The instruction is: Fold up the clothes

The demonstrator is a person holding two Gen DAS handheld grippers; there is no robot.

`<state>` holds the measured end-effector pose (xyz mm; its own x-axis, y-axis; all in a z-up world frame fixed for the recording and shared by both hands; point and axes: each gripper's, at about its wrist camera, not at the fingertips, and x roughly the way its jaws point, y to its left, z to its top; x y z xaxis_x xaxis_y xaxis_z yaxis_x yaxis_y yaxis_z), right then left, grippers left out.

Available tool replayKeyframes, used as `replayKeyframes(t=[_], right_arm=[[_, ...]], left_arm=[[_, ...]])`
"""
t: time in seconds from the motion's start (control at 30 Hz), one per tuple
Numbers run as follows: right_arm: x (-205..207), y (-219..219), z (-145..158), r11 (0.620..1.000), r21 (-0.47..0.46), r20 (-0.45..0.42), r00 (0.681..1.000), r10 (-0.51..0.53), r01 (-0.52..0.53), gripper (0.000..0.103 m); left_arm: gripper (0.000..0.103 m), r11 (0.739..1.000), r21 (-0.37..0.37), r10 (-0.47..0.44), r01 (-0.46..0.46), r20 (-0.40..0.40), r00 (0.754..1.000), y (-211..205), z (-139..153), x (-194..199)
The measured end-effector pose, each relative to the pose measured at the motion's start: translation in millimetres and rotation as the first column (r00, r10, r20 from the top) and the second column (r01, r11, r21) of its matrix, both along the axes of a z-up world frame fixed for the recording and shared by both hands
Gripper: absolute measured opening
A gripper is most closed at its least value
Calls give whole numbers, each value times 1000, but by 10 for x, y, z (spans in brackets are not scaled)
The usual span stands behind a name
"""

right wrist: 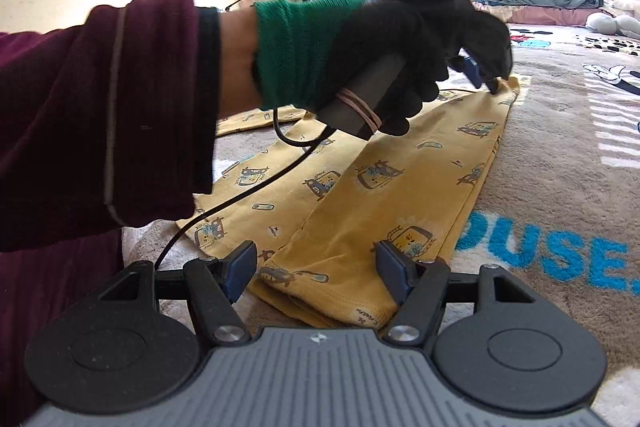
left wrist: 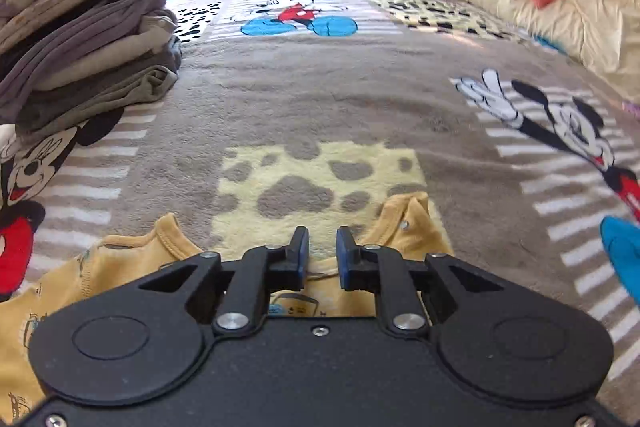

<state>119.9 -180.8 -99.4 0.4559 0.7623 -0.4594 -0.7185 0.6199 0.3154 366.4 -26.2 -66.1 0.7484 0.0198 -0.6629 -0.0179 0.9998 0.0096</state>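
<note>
My left gripper (left wrist: 322, 241) hangs with jaws nearly together, a narrow empty gap, over the yellow garment (right wrist: 384, 187) on the blanket (left wrist: 320, 87), perhaps touching its far corner. My right gripper (right wrist: 316, 267) stands spread around the near hem, pinching nothing

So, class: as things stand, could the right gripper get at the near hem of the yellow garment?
Probably yes. The right gripper stands open with the yellow garment's near hem lying between its fingers on the blanket, and nothing covers that edge. The left gripper works the far end, out of the way.
</note>
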Motion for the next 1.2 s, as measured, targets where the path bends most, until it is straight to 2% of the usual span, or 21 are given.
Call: replayKeyframes(t=[0.13, 0.2, 0.27, 0.33, 0.43, 0.63, 0.7, 0.83, 0.87, 0.97, 1.07, 1.13, 1.2], right_arm=[[-20, -26, 32, 1000, 8, 10, 1000, 4, -4, 66], [-23, -34, 43, 1000, 8, 18, 1000, 0, -1, 66], [-21, -63, 71, 1000, 12, 29, 999, -15, 15, 66], [4, -85, 71, 999, 25, 31, 999, -31, 30, 67], [42, -77, 28, 999, 22, 5, 999, -33, 33, 67], [50, -39, 3, 1000, 21, -7, 1000, -2, 2, 73], [50, -36, 10, 1000, 25, 1, 1000, 1, -1, 74], [79, 5, 8, 1000, 19, 4, 1000, 4, -4, 74], [79, 11, 4, 1000, 17, 7, 1000, 4, -4, 74], [66, 24, 10, 1000, 19, 17, 1000, 4, -5, 74], [41, 44, 19, 1000, 14, 23, 1000, 7, -7, 74], [17, 55, 25, 1000, 11, 31, 999, 10, -10, 74], [-7, 62, 35, 1000, 12, 36, 999, 15, -15, 74]], left_arm=[[14, 995, 10, -101, 101, 61, 993, -152, 181, -289], [14, 983, 16, -186, 185, 66, 980, -298, 192, -353], [14, 974, 47, -224, 222, 42, 974, -420, 116, -285], [12, 981, 68, -181, 180, -3, 984, -414, -20, -84], [13, 990, -20, -137, 136, -26, 990, -210, -136, 133], [13, 991, 37, -130, 132, -41, 991, -227, -134, 204], [12, 991, 77, -109, 111, -33, 993, -235, -94, 158], [12, 991, 95, -94, 90, 31, 995, -186, 54, -83], [12, 989, 113, -106, 100, 49, 993, -206, 100, -181], [12, 979, 94, -185, 179, 62, 981, -318, 194, -485], [13, 968, 93, -236, 233, 16, 972, -404, 119, -649], [12, 969, 154, -186, 191, -48, 981, -350, -80, -616], [13, 983, 90, -155, 157, -21, 988, -196, -69, -651]])
